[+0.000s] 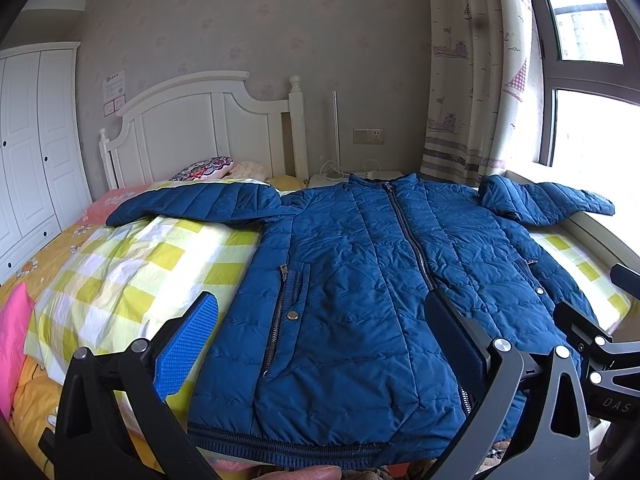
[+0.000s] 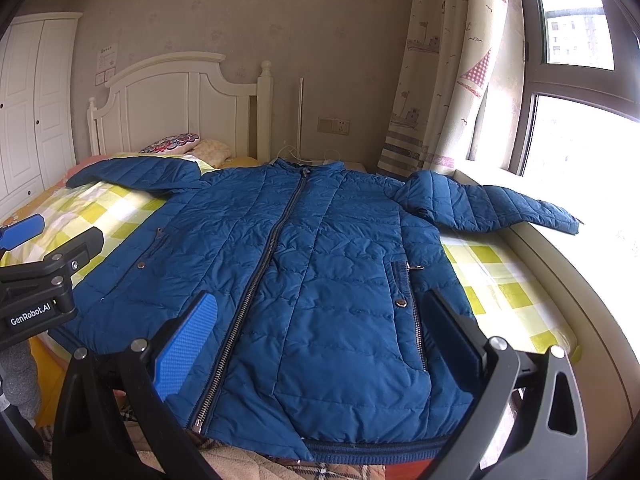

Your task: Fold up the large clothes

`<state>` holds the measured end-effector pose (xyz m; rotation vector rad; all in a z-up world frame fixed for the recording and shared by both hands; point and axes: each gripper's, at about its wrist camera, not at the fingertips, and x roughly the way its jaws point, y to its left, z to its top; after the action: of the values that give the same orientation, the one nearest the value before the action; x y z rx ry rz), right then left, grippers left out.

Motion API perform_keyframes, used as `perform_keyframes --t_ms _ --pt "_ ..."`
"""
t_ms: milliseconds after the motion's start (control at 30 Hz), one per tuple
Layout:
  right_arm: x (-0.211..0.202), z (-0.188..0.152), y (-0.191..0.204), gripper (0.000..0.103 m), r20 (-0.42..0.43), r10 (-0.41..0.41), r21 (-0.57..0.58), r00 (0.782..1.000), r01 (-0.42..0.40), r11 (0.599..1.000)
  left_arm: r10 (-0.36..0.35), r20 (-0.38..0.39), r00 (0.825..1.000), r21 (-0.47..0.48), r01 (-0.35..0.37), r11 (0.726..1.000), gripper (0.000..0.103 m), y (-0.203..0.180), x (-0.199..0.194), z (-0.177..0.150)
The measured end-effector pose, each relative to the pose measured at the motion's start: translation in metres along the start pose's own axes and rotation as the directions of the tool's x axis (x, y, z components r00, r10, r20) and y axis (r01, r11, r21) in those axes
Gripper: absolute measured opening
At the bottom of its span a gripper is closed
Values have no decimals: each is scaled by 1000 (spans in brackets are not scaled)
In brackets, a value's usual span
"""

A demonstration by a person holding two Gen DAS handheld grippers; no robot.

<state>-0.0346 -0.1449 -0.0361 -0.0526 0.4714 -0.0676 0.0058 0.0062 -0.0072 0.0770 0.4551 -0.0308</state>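
A large blue quilted jacket [image 1: 360, 280] lies flat and zipped on the bed, front up, collar toward the headboard, both sleeves spread out sideways. It fills the right wrist view [image 2: 320, 272] too. My left gripper [image 1: 320, 320] is open and empty, hovering above the jacket's left half near the hem. My right gripper [image 2: 320, 320] is open and empty, above the right half near the hem. The right gripper shows at the right edge of the left wrist view [image 1: 600, 344]; the left gripper shows at the left edge of the right wrist view [image 2: 40, 264].
The bed has a yellow-and-white checked cover [image 1: 132, 264] and a white headboard [image 1: 200, 132]. Pillows [image 1: 208, 168] lie at the head. A white wardrobe [image 1: 28, 152] stands at the left. A window ledge [image 2: 560, 248], curtain [image 2: 436, 80] and window are at the right.
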Motion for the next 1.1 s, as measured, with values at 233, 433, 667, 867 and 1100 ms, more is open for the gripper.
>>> perform_keyframes --t_ms 233,433,667,867,1100 --pt "1 0 0 101 0 1 -1 1000 -1 1000 2 0 1000 -5 -2 1000 99 2 1 0" --pt "0 0 0 101 1 1 -1 1000 -1 1000 5 0 1000 -10 -5 1000 99 4 0 1" --pt "1 0 0 101 -5 1 3 1000 -1 1000 4 -2 1000 -13 -4 1000 99 5 0 0" --pt "11 -5 -6 101 -24 30 24 999 -30 999 -17 -55 998 -15 16 1000 99 4 12 0" --pt "67 7 -51 101 -118 97 144 988 -80 986 -87 -257 962 66 107 992 99 -14 102 23"
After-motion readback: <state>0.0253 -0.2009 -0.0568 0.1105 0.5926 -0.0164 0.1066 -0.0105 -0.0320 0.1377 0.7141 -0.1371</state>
